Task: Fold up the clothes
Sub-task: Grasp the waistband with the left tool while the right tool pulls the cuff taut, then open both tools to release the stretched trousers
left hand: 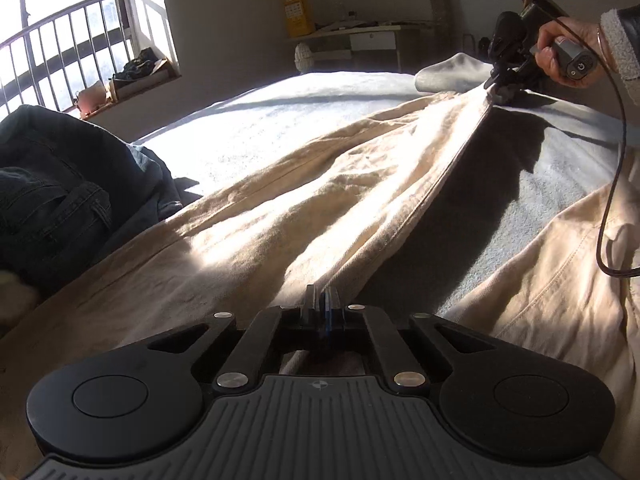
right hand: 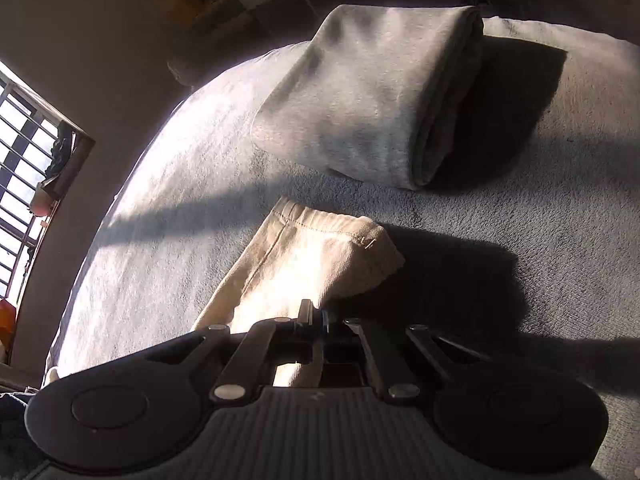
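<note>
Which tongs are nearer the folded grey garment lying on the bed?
Right. The right tongs grip the beige trousers at their far end, just in front of the folded grey garment. The left tongs clamp the trousers' other end, a full garment-length away.

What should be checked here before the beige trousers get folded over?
1. Left tongs shut on the beige cotton trousers: ok.
2. Right tongs shut on the trousers' far end near the stitched hem: ok.
3. Fabric edge taut between both tongs: ok, it runs straight in the left wrist view.
4. Folded grey garment apart from the hem: ok, bare grey-blue bed cover lies between them.
5. Dark denim jeans pile off the trousers: cannot tell, they seem to meet at its edge.
6. Black cable free of the fabric: cannot tell.
</note>
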The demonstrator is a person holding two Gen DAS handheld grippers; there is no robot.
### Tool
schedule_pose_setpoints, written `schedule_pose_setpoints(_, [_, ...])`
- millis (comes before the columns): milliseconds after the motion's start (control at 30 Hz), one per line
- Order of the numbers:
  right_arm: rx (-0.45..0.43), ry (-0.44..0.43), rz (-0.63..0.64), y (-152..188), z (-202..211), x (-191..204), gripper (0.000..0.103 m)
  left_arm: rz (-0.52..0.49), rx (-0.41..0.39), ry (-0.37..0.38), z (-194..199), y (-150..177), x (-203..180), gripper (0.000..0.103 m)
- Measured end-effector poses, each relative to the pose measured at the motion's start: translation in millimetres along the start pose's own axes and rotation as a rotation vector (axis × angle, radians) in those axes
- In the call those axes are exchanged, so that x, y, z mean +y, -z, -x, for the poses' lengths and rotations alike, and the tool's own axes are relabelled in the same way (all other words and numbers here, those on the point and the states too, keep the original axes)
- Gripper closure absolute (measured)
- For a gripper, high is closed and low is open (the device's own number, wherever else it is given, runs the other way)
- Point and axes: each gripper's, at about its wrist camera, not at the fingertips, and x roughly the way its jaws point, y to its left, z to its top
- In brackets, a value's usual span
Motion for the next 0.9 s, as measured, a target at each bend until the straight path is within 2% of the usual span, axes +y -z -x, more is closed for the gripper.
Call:
schedule_pose_setpoints(67, [-0.028,-0.016,0.03,-2.6,11.0,5.5,0.099,0.008,-0.034,0.014,10.9,-3.9,1.8,0.103])
schedule_pose_setpoints(133, [-0.045,-0.012,0.058,-3.5,17.3,6.9,0.099,0.01,-0.019,0.062,11.9,-2.5,2.1,0.103])
schedule_pose_setpoints(300, [0.036,0.142,0.061,14.2,-24.9,-29.8,0.097,0.064,0.1,0.176,-11.8,10.5,5.5,0.103])
schedule_pose_setpoints(433, [0.06,0.066,-0.053,8.1,-28.6,-54.7,0.094,0.158,0.138,0.225,-20.7,13.4,18.9,0.1])
schedule_pose_setpoints(467, [0.064,0.059,-0.078,5.0,-24.9,-58.4,0.088,0.18,0.141,0.238,-17.3,13.2,21.5,0.099])
schedule_pose_setpoints(567, [0.043,0.038,-0.011,1.9,-12.4,-42.5,0.073,0.216,0.138,0.275,-4.5,12.2,27.1,0.094])
schedule_pose_setpoints(733, [0.007,0.004,0.102,-3.3,8.3,-15.7,0.073,0.276,0.048,0.356,23.2,7.7,37.8,0.087])
schedule_pose_setpoints(833, [-0.014,-0.016,0.169,-6.4,20.8,0.3,0.073,0.327,0.033,0.319,20.4,3.4,44.9,0.086])
schedule_pose_setpoints(900, [0.059,-0.045,0.324,11.4,0.5,36.9,0.073,0.334,0.049,0.257,10.7,1.7,47.0,0.086])
